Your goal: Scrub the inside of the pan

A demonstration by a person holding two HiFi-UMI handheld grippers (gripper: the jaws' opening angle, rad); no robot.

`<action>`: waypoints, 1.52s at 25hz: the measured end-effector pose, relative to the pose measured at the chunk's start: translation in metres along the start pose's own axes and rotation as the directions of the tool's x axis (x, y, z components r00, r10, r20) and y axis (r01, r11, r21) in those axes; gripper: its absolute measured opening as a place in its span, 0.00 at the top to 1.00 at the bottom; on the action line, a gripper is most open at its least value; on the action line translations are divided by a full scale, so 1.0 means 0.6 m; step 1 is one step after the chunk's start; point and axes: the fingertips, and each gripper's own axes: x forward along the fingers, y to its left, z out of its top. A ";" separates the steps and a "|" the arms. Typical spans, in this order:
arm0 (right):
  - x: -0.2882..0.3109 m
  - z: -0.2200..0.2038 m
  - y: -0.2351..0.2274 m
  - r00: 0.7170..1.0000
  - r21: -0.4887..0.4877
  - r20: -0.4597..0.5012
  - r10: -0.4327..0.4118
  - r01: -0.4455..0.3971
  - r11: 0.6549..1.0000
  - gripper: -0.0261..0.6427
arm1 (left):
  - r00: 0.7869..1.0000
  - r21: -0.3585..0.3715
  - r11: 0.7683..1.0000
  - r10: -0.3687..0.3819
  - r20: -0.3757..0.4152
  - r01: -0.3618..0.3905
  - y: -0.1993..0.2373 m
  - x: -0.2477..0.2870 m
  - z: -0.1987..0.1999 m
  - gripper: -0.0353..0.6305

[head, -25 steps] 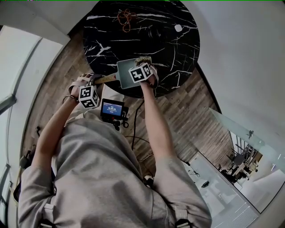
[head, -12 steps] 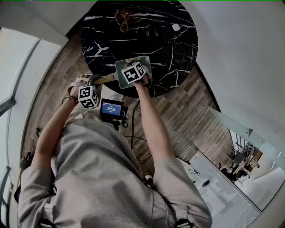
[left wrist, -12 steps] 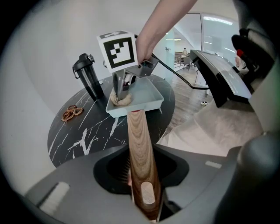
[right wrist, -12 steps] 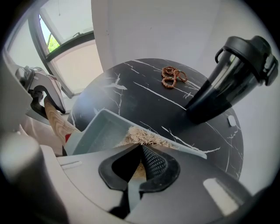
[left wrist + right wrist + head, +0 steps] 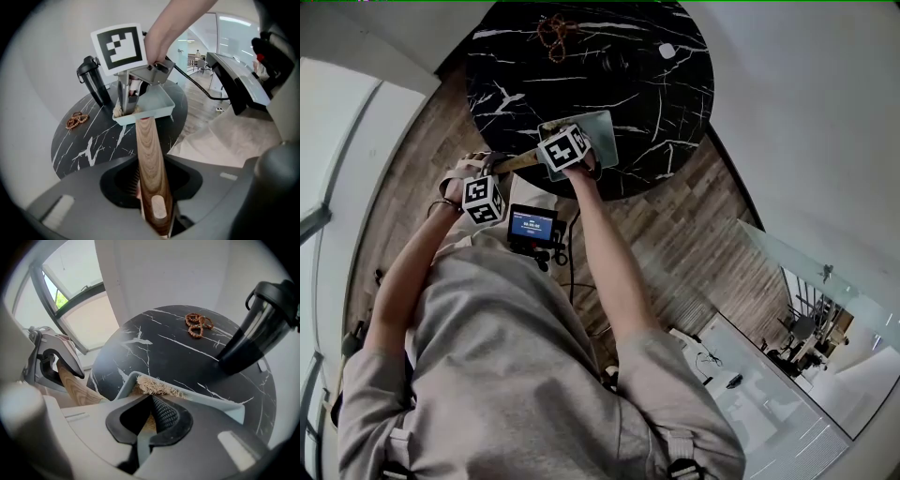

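pale blue-green rectangular pan sits on the round black marble table near its edge. left gripper is clamped on the pan's wooden handle. right gripper is pinched tight on a tan fibre scrub pad, which sits inside the pan at the handle end. black bottle and brown bead bracelet stand farther back.

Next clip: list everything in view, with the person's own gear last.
pan: one, pale blue-grey, at the table's near edge
wooden handle: one, brown, on the pan
fibre scrubber: one, tan, inside the pan
bottle: one, black, behind pan
bead string: one, brown, table's far side
small white item: one, table's far side
table: one, round, black marble
screen device: one, blue display, at person's chest
left gripper: grey, shut on the wooden handle
right gripper: grey, shut on the fibre scrubber
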 end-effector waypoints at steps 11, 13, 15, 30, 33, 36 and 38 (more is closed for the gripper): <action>0.003 -0.002 -0.010 0.985 0.324 0.099 0.144 -0.168 0.931 0.94 | 0.999 -0.015 1.000 0.001 -0.042 -0.002 -0.002 0.005 0.001 0.77; 0.002 -0.006 -0.010 0.974 0.389 0.138 0.177 -0.218 0.895 0.94 | 0.999 -0.018 1.000 0.000 -0.044 -0.001 -0.002 0.005 0.001 0.77; 0.001 -0.007 -0.009 0.960 0.443 0.184 0.209 -0.271 0.854 0.94 | 0.999 -0.020 1.000 0.000 -0.045 -0.001 -0.001 0.005 0.000 0.77; -0.132 0.023 -0.012 0.812 0.393 0.520 0.266 -0.504 0.769 0.94 | 1.000 -0.032 0.999 0.004 -0.029 -0.005 0.000 0.005 0.001 0.77; -0.131 -0.011 -0.066 0.922 0.325 0.374 0.104 -0.235 0.916 0.94 | 1.000 -0.033 0.999 0.004 -0.028 -0.005 -0.002 0.005 0.002 0.77; -0.124 -0.040 -0.114 0.976 0.106 0.199 -0.086 0.066 0.992 0.94 | 1.000 -0.033 0.999 0.006 -0.023 -0.007 0.001 0.006 0.001 0.77; -0.118 -0.051 -0.137 0.978 -0.036 0.123 -0.169 0.174 0.984 0.94 | 1.000 -0.035 0.999 0.009 -0.021 -0.010 0.003 0.006 0.000 0.77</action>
